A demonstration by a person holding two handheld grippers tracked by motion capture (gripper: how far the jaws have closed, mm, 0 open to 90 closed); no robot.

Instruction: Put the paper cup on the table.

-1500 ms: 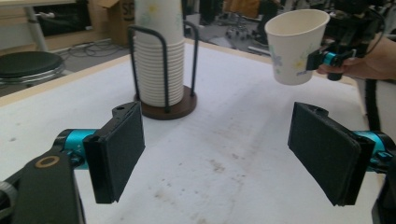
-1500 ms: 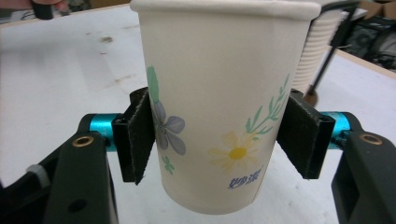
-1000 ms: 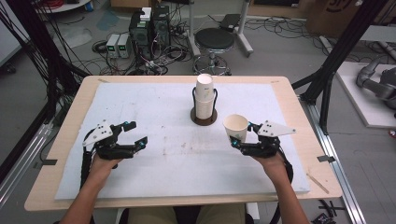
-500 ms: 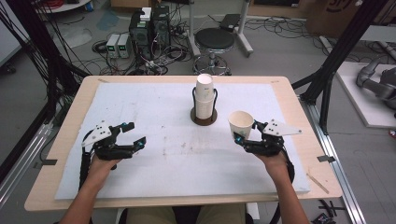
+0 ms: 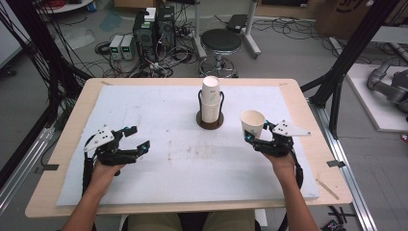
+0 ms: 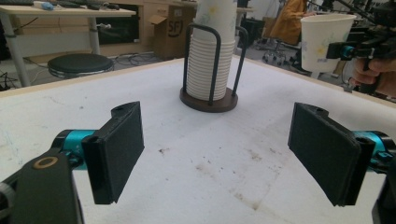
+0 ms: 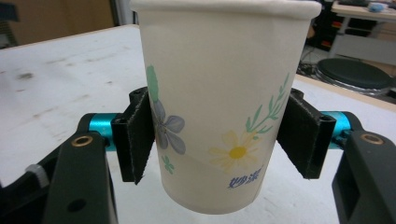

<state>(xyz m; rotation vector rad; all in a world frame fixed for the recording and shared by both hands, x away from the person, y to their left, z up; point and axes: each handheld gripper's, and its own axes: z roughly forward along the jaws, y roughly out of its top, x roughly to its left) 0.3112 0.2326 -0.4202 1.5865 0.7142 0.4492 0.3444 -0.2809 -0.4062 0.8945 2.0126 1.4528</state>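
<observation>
A white paper cup (image 5: 252,123) with a flower print (image 7: 219,107) stands upright between the jaws of my right gripper (image 5: 256,134), which is shut on its lower half (image 7: 219,140), at the table's right. A stack of the same cups (image 5: 210,98) sits in a black wire holder on a round brown base (image 5: 210,123) at the table's middle back, left of the held cup. My left gripper (image 5: 139,137) rests at the front left. Its jaws have just been opening and stand wide with nothing between them (image 6: 229,154). From there the stack (image 6: 212,56) is ahead and the held cup (image 6: 324,39) is at the far right.
A white mat (image 5: 159,110) with faint stains covers the wooden table (image 5: 57,144). Beyond the far edge a black stool (image 5: 220,41), electronics boxes (image 5: 154,26) and cables stand on the floor. Black frame posts (image 5: 337,77) rise at both sides.
My right gripper has carried the cup a little to the right and farther from the person. The left hand has stayed in place.
</observation>
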